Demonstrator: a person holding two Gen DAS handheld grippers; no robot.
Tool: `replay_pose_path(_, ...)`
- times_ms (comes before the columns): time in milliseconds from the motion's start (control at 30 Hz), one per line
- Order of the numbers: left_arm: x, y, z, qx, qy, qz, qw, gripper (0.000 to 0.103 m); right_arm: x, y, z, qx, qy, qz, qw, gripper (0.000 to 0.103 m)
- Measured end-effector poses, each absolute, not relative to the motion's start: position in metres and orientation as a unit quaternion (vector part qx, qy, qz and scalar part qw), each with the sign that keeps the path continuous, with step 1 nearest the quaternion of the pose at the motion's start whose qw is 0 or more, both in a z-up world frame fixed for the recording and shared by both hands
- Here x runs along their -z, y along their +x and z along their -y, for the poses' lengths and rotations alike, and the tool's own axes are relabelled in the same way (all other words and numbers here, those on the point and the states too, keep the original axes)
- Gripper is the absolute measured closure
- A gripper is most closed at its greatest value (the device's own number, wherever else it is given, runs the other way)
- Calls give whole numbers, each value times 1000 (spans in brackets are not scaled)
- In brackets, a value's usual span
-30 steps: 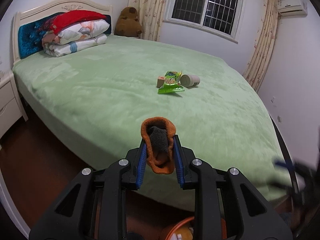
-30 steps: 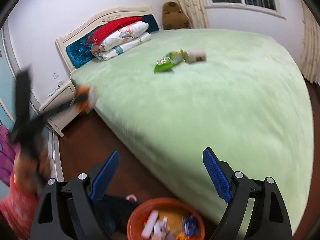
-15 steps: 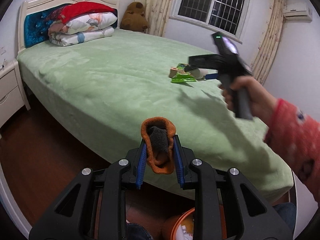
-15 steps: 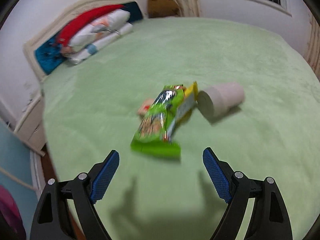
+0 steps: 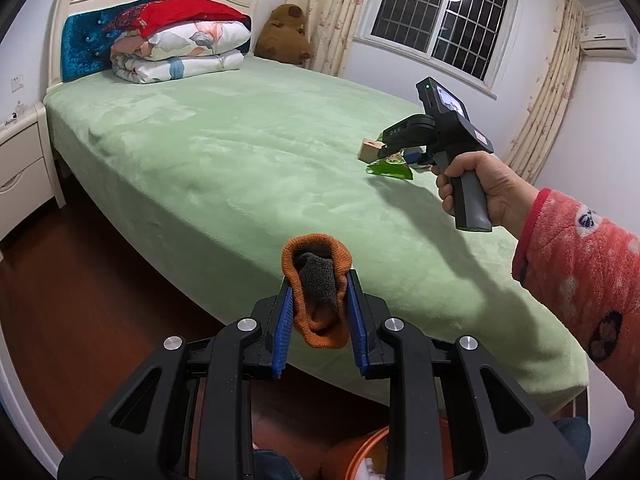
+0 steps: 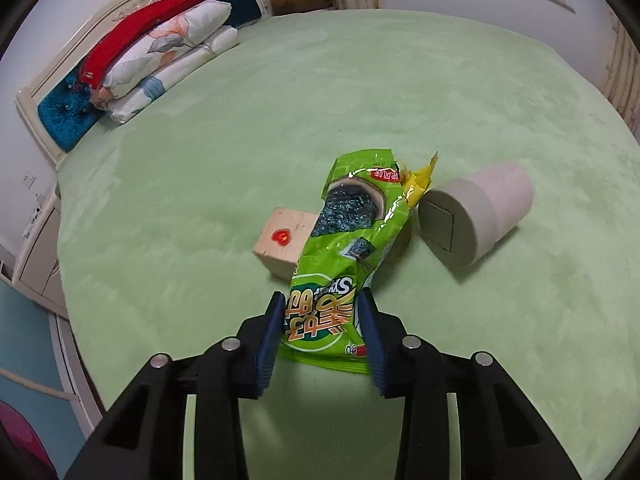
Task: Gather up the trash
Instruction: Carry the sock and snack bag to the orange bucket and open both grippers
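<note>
item: green snack wrapper [image 6: 344, 276] on bed [image 6: 200, 184]. step: pickup. right gripper [image 6: 320, 332] jaws just closing, pads at wrapper sides. left gripper [image 5: 320, 312] clamps orange sock [image 5: 318, 292]. next: lift, carry to bin.

Both wrist views overlook the bed [image 5: 248, 168]

Black grippers [image 5: 320, 312] w/ blue pads, silver screws; fuzzy coral sleeve [image 5: 580, 264].

We see even indoor light from above, a ceiling lamp mirrored in the dark window [image 5: 442, 26], soft shadows on the bed [image 5: 248, 160], glare on the green snack wrapper [image 6: 352, 240], both views sharp, strong fisheye bending with black corners.
</note>
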State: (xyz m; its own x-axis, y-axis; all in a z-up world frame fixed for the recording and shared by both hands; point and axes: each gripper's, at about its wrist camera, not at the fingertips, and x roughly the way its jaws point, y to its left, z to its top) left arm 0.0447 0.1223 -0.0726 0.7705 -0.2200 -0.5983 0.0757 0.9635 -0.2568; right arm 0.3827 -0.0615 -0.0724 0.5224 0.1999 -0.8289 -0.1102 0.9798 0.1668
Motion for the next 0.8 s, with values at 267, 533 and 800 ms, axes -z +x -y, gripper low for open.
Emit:
replay_pose_path(267,64,36,-118,81,-114,-324,936,79,25,331,86,-101,37,-432,895,66)
replay_pose_path(533,52,17,-86,117,-102,-319,935,79,-21,231,142,-125,33,-386,914,66)
replay_pose_path(800,43,-8,-42,162,-71,-326,929,79,-32,106,191,-159,28,-360,919,66)
